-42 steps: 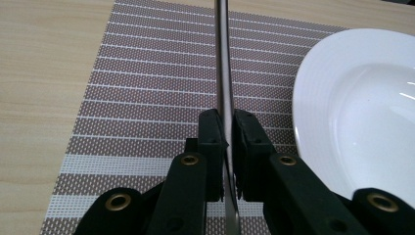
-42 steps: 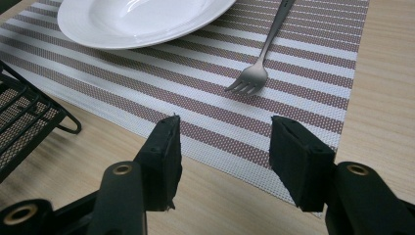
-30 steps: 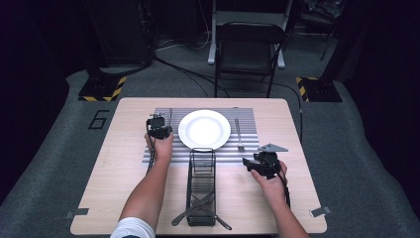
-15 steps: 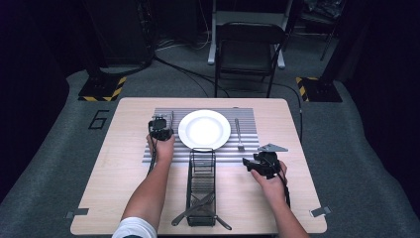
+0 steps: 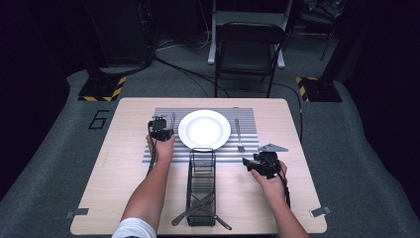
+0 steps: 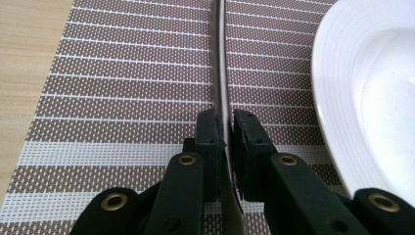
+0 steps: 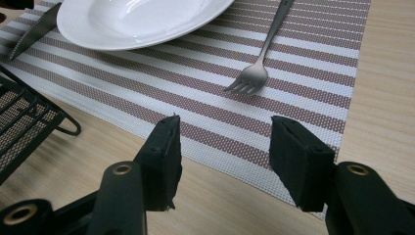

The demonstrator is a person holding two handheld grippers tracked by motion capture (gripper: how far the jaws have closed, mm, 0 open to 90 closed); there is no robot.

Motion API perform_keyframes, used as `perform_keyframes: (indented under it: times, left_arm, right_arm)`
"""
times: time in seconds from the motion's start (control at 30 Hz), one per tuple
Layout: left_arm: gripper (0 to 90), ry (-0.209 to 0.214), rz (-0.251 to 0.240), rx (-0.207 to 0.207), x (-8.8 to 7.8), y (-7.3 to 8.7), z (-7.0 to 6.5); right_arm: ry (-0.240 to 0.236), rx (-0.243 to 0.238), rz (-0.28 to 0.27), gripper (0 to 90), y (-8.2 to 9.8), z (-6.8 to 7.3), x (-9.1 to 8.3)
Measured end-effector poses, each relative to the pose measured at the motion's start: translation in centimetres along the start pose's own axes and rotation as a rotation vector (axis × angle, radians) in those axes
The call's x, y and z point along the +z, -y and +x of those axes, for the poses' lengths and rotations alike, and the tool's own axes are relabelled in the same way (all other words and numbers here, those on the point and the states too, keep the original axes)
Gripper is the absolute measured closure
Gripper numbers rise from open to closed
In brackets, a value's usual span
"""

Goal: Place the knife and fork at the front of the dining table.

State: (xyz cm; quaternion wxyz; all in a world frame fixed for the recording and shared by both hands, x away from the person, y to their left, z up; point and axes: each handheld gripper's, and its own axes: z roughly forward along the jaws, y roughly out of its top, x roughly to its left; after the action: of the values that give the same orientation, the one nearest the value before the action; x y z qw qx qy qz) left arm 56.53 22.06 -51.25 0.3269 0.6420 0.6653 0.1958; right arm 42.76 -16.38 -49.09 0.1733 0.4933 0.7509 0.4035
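left gripper [image 6: 224,142] pinches the knife [image 6: 221,73] lying on the striped placemat [image 6: 122,88], just beside the white plate [image 6: 372,98]; right gripper [image 7: 222,147] hangs spread over the surface [image 7: 386,73] near the fork [image 7: 259,63]; high view adds the black wire caddy [image 5: 202,188] between the forearms

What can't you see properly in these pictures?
- Knife: in the left gripper view its far end runs off the top edge, and the left gripper hides part of it.
- Fork: handle end cut off by the top edge of the right gripper view.
- Cutlery in the black basket: too small to identify in the high view.
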Motion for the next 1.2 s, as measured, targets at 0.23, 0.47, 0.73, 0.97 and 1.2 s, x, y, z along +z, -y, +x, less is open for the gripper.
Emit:
perform_keyframes:
  times: [0.23,0.47,0.73,0.97,1.2]
  left_arm:
    - [79.5,-0.025,0.000,0.016,-0.1,-0.1,0.4]
    - [75.9,-0.010,-0.014,0.022,-0.4,-0.4,0.9]
    - [72.6,0.011,-0.046,0.020,-2.3,-1.3,1.9]
    - [70.5,0.034,-0.058,0.026,-3.7,-1.6,2.3]
    - [68.2,0.064,-0.050,0.065,-5.1,-1.3,2.2]
  right_arm:
    - [-0.005,0.002,0.002,45.1,0.0,0.0,0.1]
    - [-0.001,0.000,0.000,45.1,0.0,-0.1,0.1]
    - [-0.001,0.011,-0.002,45.1,0.0,-0.1,0.0]
    - [0.007,0.003,-0.005,45.0,0.0,-0.3,0.0]
    - [0.010,0.012,-0.002,45.0,0.1,-0.5,-0.1]
